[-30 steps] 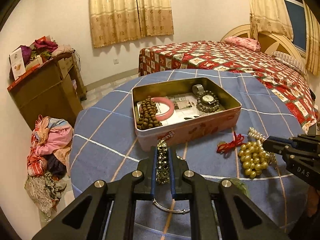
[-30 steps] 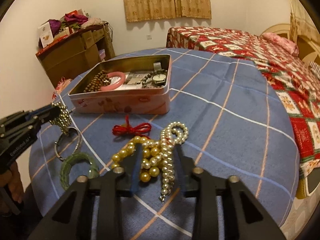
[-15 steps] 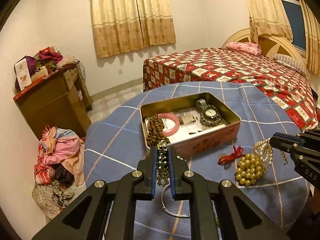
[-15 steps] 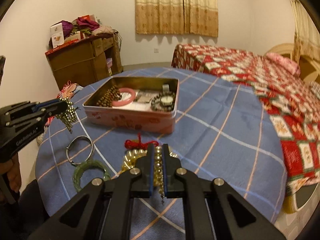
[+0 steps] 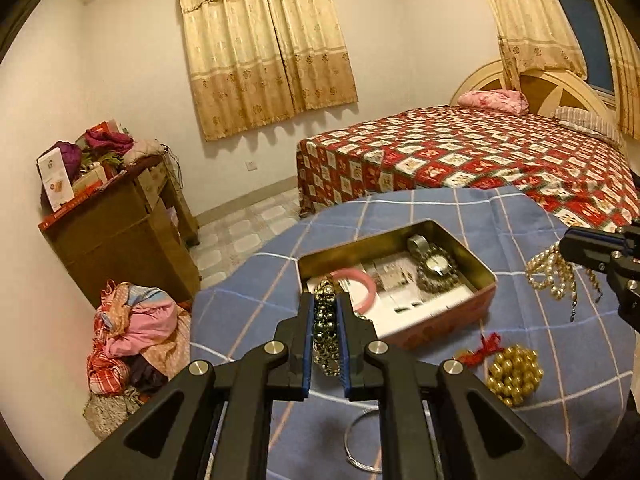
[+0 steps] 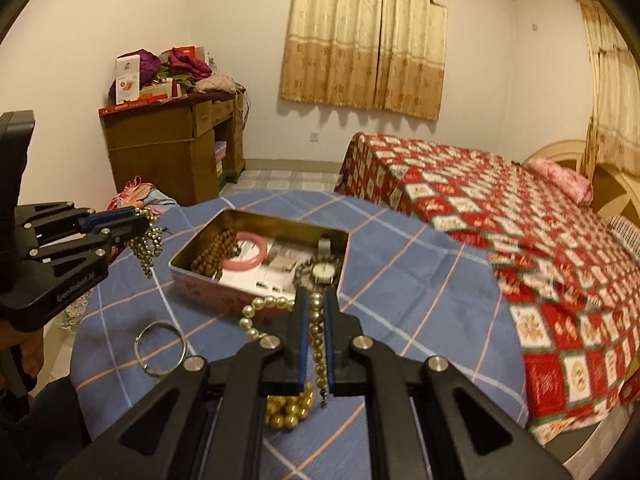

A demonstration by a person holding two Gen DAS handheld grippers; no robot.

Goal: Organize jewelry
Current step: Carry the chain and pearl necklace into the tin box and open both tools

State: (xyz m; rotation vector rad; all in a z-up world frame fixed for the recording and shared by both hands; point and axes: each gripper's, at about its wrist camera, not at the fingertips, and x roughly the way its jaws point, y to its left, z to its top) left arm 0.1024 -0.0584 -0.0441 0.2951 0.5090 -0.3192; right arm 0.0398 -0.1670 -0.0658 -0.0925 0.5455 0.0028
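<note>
- Landmark: the open rectangular pink metal tin (image 5: 442, 320) on the blue checked tablecloth (image 5: 256, 312). Everything below is placed relative to it.
- Our left gripper (image 5: 325, 334) has its jaws nearly closed, pinching a strand of dark metallic beads (image 5: 326, 330). It hangs clear of the cloth, just off the tin's near-left corner. The right wrist view confirms it dangling free (image 6: 147, 240).
- Our right gripper (image 6: 316, 344) is clamped almost fully on a cream pearl necklace (image 6: 264, 308). One loop is draped to the left and the clasp end hangs below the pads, just in front of the tin's near wall.
- Change: a second ago the pearls lay between open right jaws on the cloth. Now they're gripped, and both strands have lifted off the table as both hands rose. Left grip unchanged.
- Meaning: both pickups look done. Next step is probably carrying over the rim and dropping in.
- Still on the cloth, near side of the tin: a heap of gold beads (image 5: 514, 374), a red cord knot (image 5: 486, 346) and a thin silver bangle (image 6: 161, 347). So at least three pieces are left.
- Already inside the tin: brown wooden bead string (image 6: 212, 254) at the left end, pink bangle (image 6: 250, 254) beside it, wristwatch with a beaded band (image 6: 322, 270) at the right end, all on printed paper.
- Risk: hanging loops may snag the rim, so clear it high first.
</note>
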